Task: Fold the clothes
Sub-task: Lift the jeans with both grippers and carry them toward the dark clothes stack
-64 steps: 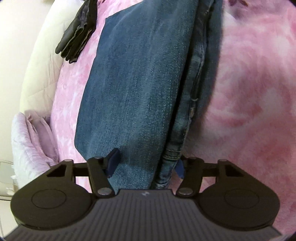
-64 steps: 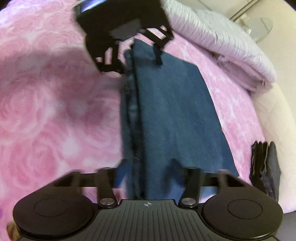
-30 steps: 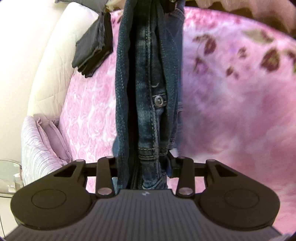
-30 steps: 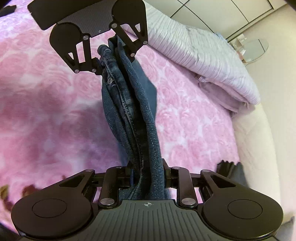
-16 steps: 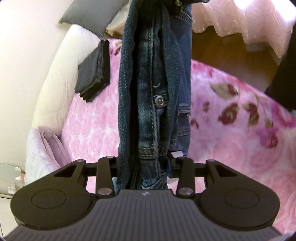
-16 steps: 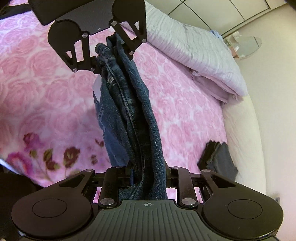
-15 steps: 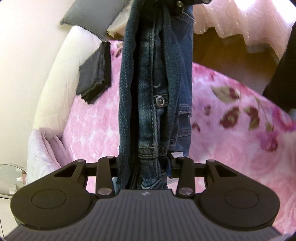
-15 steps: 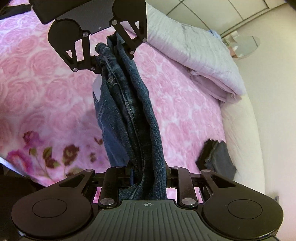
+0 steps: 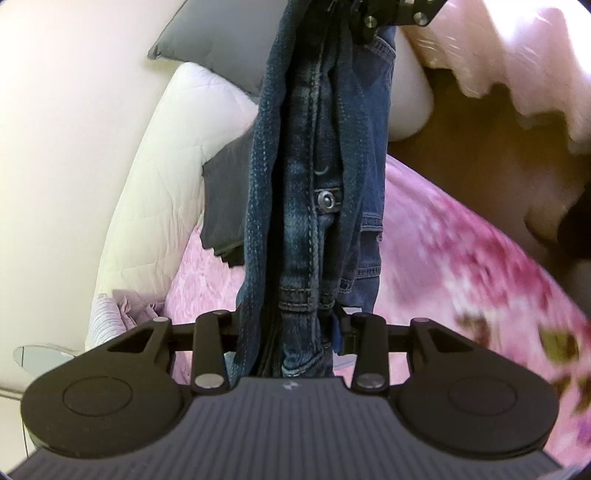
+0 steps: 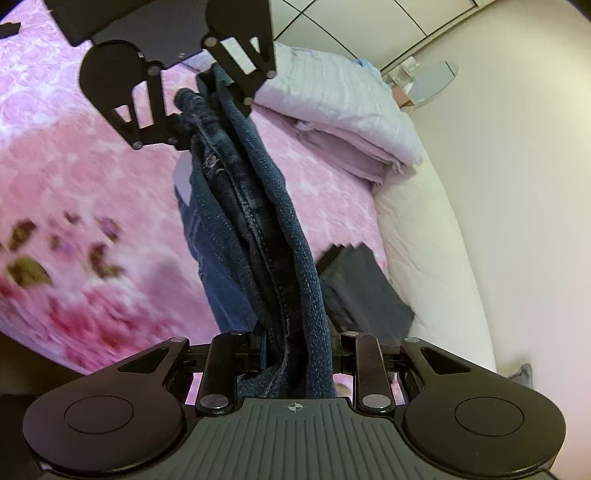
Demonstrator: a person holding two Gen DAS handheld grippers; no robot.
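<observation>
Folded blue jeans (image 9: pixel 314 177) hang in the air, stretched between my two grippers above the pink rose bedspread (image 9: pixel 443 266). My left gripper (image 9: pixel 286 328) is shut on one end of the bundled denim, with the waistband button (image 9: pixel 327 201) just ahead of it. My right gripper (image 10: pixel 299 343) is shut on the other end of the jeans (image 10: pixel 266 236). Across the stretch of denim, the left gripper (image 10: pixel 201 107) shows at the top of the right wrist view. Part of the right gripper (image 9: pixel 391 14) shows at the top edge of the left wrist view.
A folded dark grey garment (image 10: pixel 364 291) lies at the bedspread's edge against the white padded bed frame (image 10: pixel 436 258). Folded lilac bedding (image 10: pixel 343 118) is stacked farther along. A grey pillow (image 9: pixel 218 48), a glass side table (image 10: pixel 432 79) and wooden floor (image 9: pixel 480 155) are also visible.
Both grippers have lifted the jeans higher off the bed and carried them sideways toward the bed's edge. The dark garment and white frame now lie closer beneath, and floor shows.
</observation>
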